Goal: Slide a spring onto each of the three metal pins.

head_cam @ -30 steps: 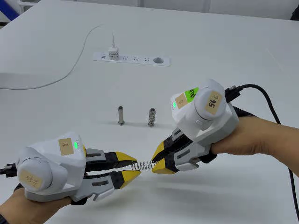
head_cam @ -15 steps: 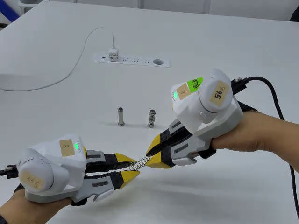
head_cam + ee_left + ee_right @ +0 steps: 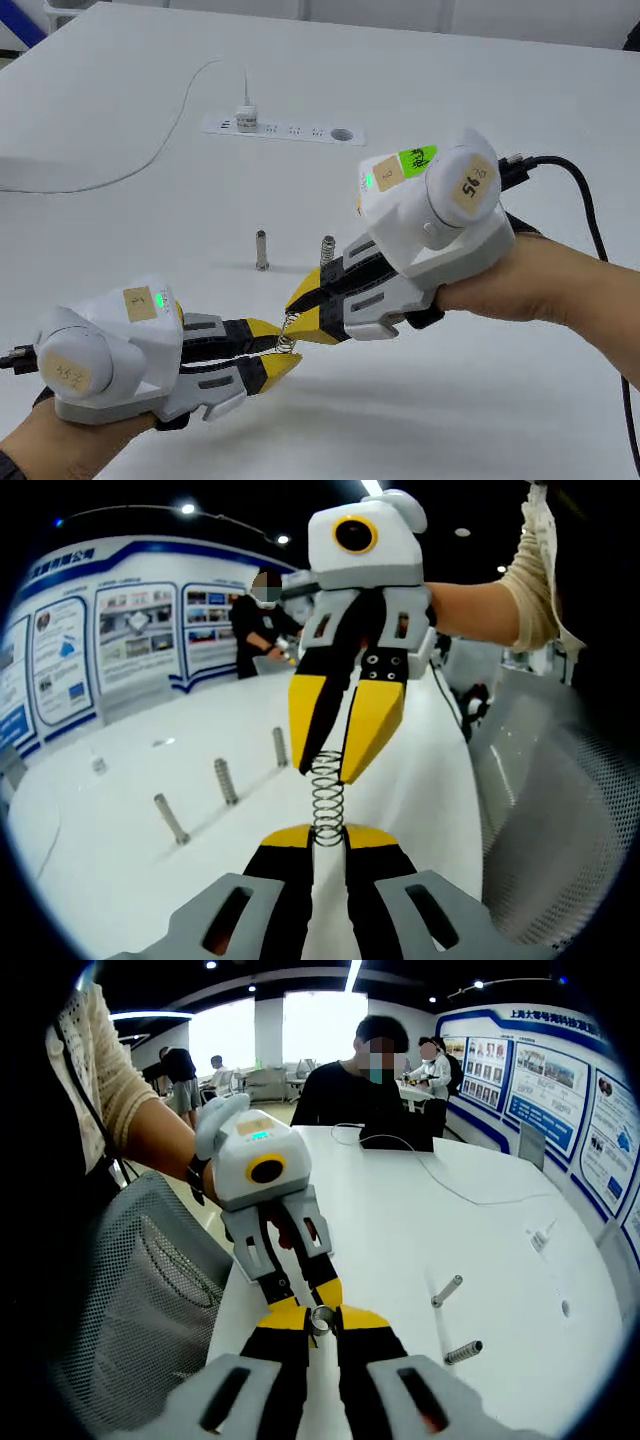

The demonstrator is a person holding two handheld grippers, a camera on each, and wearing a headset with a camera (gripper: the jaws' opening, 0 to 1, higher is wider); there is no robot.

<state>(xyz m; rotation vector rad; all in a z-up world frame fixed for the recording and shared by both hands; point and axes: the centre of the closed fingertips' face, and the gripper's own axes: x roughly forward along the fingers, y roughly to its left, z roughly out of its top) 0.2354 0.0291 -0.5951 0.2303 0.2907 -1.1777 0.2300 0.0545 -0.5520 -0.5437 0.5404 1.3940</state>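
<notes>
Spring (image 3: 287, 336) is up in mid-air, left gripper (image 3: 272, 356) and right gripper (image 3: 303, 312) each clamped on an end. At 12 o'clock, sprung pin (image 3: 327, 250) looks done, bare pin (image 3: 261, 248) at its 9 o'clock isn't. Third pin (image 3: 280, 746), can't tell. Maybe a third done imo.

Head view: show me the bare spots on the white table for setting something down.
Bare: the white table between the white power strip and the upright bare metal pin, and the wide stretch behind the strip. Crowded: in front of the pin, where the left gripper and right gripper pinch the small coiled metal spring.
</notes>
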